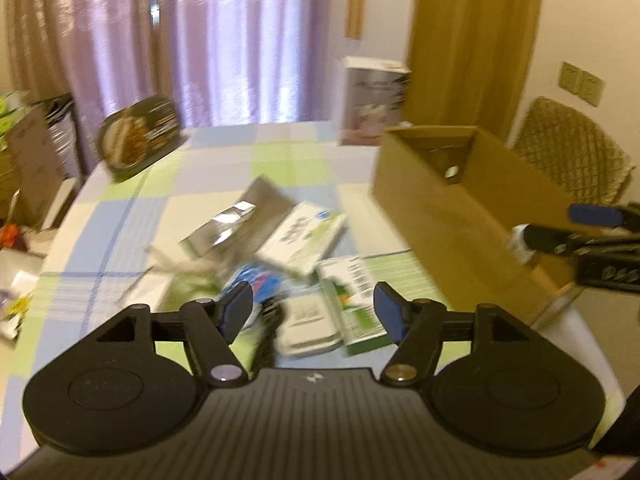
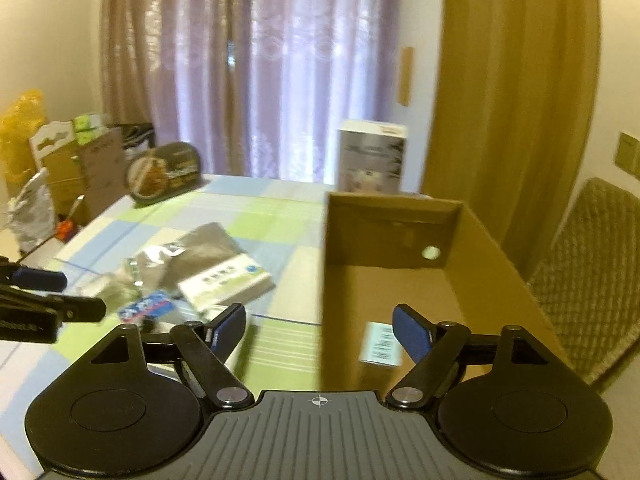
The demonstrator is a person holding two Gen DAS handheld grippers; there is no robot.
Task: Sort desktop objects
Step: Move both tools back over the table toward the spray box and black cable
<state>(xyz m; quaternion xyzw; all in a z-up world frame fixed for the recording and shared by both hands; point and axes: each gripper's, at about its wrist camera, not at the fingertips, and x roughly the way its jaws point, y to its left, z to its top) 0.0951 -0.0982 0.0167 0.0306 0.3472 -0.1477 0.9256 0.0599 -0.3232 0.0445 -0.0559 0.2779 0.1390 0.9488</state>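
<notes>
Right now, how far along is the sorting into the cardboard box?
Barely started. One small labelled packet already lies in the cardboard box. Nothing is in hand: the left gripper and right gripper are both open and empty. Left on the checked tablecloth: the silver foil pouch, the white-and-green boxes, the blue packet and more.

Print on the white box [image 1: 302, 238] and green box [image 1: 352, 300] smeared by blur, unreadable. At three o'clock, right gripper [image 1: 592, 236] cut off by the edge; grip unclear.
</notes>
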